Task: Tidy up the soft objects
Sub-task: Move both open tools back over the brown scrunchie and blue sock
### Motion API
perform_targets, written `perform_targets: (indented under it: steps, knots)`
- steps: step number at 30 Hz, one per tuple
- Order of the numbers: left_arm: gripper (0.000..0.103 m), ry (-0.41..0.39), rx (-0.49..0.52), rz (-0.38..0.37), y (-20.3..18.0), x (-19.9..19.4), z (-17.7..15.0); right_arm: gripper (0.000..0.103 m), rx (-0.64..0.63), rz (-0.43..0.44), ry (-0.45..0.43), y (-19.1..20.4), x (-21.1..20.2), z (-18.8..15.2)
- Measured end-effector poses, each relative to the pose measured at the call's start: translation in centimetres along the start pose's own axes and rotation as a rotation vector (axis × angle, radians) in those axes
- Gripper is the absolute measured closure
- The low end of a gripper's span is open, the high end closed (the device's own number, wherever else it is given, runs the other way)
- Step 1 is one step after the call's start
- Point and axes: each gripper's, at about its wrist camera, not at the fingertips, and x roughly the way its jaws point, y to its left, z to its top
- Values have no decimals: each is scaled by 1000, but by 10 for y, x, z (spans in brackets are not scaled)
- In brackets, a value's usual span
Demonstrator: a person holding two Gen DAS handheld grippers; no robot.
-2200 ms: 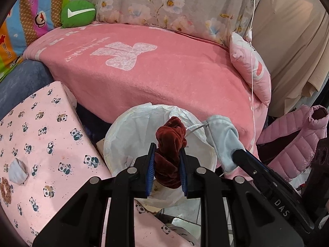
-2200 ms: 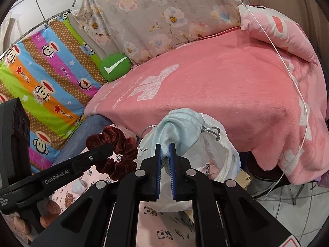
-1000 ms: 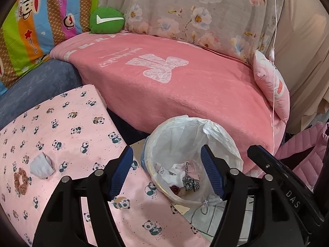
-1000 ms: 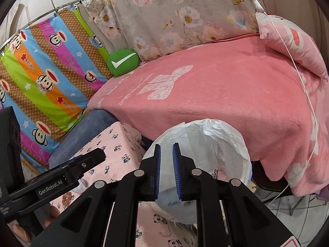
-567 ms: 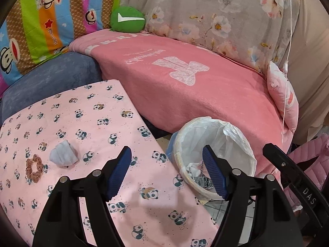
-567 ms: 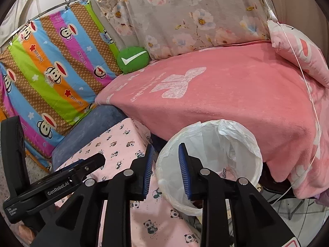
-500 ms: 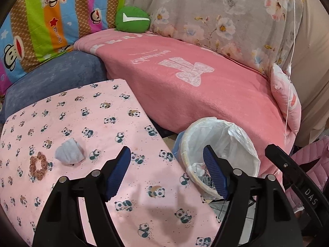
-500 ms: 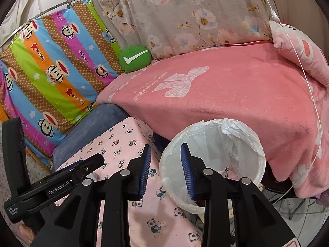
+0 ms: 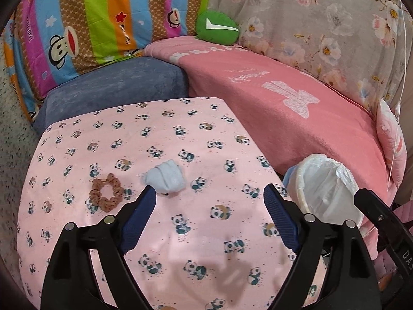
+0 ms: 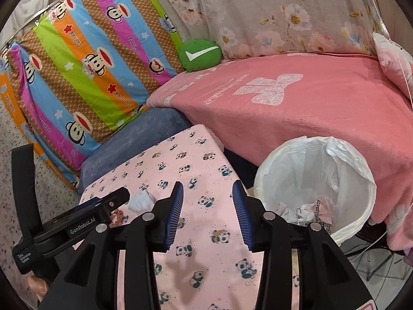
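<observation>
A light blue cloth (image 9: pixel 165 178) and a brown scrunchie (image 9: pixel 106 192) lie on the pink panda-print surface (image 9: pixel 144 134). My left gripper (image 9: pixel 209 201) hangs over that surface, its jaws wide and still opening, nothing between them; the cloth lies just beyond its left fingertip. My right gripper (image 10: pixel 207 196) is over the same surface (image 10: pixel 206 232) beside the white-lined bin (image 10: pixel 315 180), jaws opening and empty. In the right wrist view the cloth (image 10: pixel 140 201) peeks out behind the left gripper's body. The bin (image 9: pixel 327 188) holds several soft items.
A pink blanket (image 9: pixel 296 113) covers the bed behind the bin. A blue cushion (image 9: pixel 116 87), a striped monkey-print pillow (image 10: pixel 85 77), a green round cushion (image 9: pixel 215 28) and a floral cover (image 10: pixel 271 13) lie further back. A thin white cord (image 10: pixel 395 59) hangs at the right.
Both grippers let go a dark red scrunchie and a light blue cloth over the bin, then swung left over the panda-print surface. Both pairs of jaws have widened.
</observation>
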Motion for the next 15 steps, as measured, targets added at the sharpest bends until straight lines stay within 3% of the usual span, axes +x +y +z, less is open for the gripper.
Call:
perform_targets:
  steps: [8, 13, 15]
  knots:
    - [21, 21, -87, 59, 57, 1, -5, 46, -68, 37, 50, 58, 25, -16]
    - [14, 27, -148, 101, 93, 3, -10, 45, -100, 55, 83, 83, 42, -23]
    - [14, 35, -173, 115, 108, 6, -12, 38, -112, 63, 95, 93, 50, -26]
